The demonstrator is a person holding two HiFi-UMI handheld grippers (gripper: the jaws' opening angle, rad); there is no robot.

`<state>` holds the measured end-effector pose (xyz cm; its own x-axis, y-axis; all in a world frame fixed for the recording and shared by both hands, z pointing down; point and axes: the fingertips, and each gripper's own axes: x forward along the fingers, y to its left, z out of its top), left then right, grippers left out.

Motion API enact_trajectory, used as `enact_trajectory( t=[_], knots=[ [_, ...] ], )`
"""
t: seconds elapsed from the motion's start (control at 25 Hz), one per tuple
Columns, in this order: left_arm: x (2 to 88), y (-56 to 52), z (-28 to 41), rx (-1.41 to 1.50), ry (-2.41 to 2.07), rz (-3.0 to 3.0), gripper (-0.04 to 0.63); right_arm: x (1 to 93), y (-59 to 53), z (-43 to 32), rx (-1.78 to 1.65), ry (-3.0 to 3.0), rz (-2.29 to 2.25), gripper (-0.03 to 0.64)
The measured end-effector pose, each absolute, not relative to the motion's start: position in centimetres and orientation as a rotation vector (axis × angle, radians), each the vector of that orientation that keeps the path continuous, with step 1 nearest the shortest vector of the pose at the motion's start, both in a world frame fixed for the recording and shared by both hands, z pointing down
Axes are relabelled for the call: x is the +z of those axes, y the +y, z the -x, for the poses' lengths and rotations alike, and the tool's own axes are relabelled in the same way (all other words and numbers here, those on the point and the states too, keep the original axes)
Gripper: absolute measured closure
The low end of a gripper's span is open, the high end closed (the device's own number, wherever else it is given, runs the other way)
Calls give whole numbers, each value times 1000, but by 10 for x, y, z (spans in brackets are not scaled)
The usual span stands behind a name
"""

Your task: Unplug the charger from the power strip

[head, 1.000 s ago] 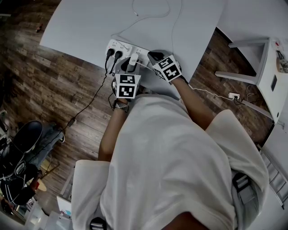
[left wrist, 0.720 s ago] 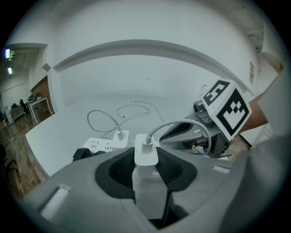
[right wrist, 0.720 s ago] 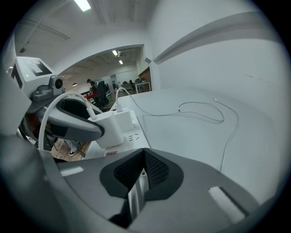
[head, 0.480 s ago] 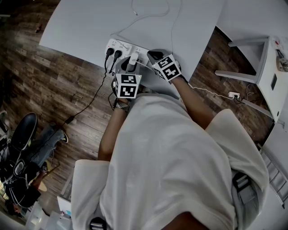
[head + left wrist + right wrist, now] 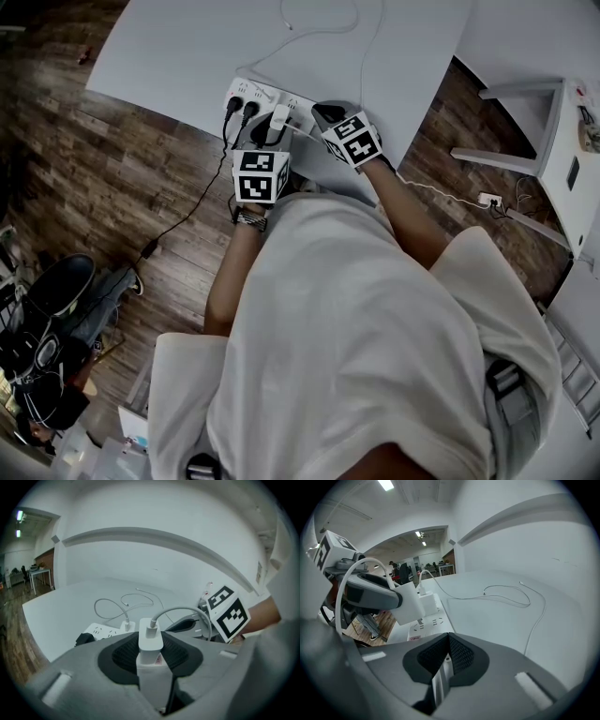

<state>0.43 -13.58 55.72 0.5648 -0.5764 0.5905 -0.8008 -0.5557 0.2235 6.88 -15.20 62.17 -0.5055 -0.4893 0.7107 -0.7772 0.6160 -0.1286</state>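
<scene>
1. Barely anything differs from half a second ago in the head view. Both grippers sit at the same places by the power strip (image 5: 253, 94) on the white table (image 5: 169, 47). The left marker cube is tipped slightly more face-up, and the bystander's dark shoe at the lower left has shifted.
2. The left gripper (image 5: 151, 654) has its black pads (image 5: 123, 654) pinching the white charger (image 5: 151, 641) upright by its sides. The charger's cable (image 5: 183, 611) arches up and over to the right.
3. The right gripper (image 5: 446, 657) has its pads (image 5: 464, 656) drawn together at the tips with nothing between them. It points at the strip's near end.
4. The right gripper view alone shows the charger (image 5: 405, 605) from the side. Its base appears just clear of the strip's socket face (image 5: 426, 624), with a small prong under it.
5. The head view alone shows two black plugs (image 5: 234, 106) in the strip's left end.
6. The left gripper view shows a second white lead (image 5: 125, 624) plugged into the strip.
</scene>
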Motion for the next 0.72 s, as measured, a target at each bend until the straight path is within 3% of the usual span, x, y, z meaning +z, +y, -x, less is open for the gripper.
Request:
enact_trajectory(
  t=[0.72],
  knots=[
    [578,-89,-8,340,-790,-2078,451,622,-148,-71,582,-2196,-1019,614]
  ],
)
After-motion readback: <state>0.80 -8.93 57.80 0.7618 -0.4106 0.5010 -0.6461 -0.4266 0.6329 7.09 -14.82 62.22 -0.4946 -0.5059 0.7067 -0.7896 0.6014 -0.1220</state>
